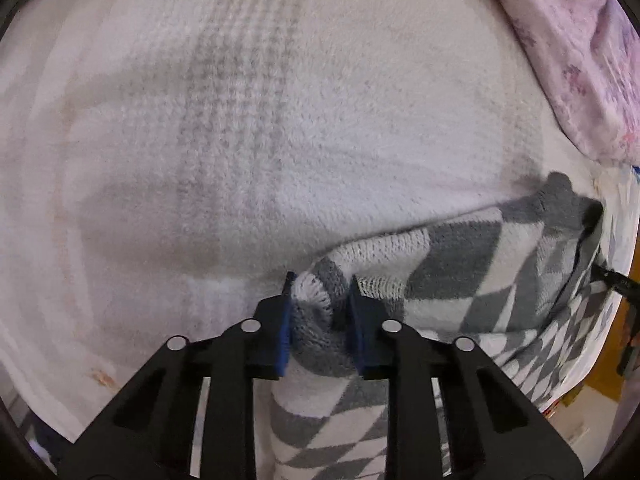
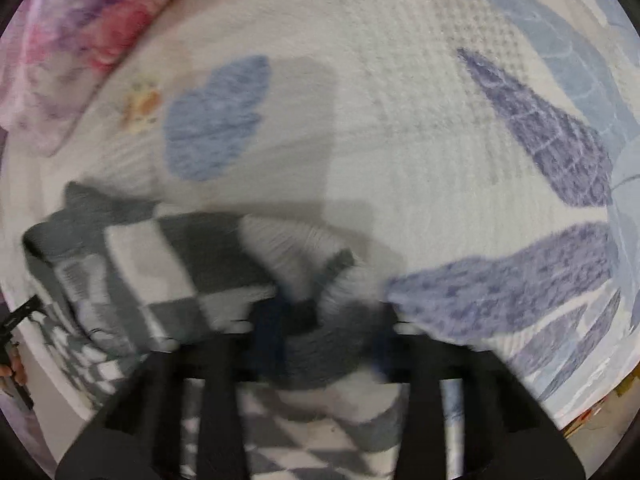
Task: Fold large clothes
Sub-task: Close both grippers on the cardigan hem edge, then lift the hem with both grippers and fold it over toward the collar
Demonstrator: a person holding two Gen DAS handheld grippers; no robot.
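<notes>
Sweater [image 1: 472, 280] in grey-and-white checkered knit, held up over a white fleecy blanket [image 1: 240, 140] on a bed, with a pink floral pillow [image 1: 580, 60] at the far edge. The left gripper [image 1: 320, 320] has its blue pads [image 1: 282, 332] closed on a bunched grey ribbed edge of the knit. The right gripper [image 2: 320, 332] is badly blurred; knit fabric sits bunched between its fingers and it looks clamped on the same edge, though the blur leaves some doubt.

In the left wrist view, the stretched edge runs from the left gripper off to the right, and the rest of the garment hangs down below the grippers. So the long axis seems to hang downward toward the person, with the held edge lying crosswise. Whether that edge is the hem or the neck cannot be told.

Likely risks: the thick knit is gathered in a lump rather than pinched flat, so it may slip from one grip if the edge is pulled tight. Uneven lowering could lay the fold crooked, or drag the blanket into wrinkles.
</notes>
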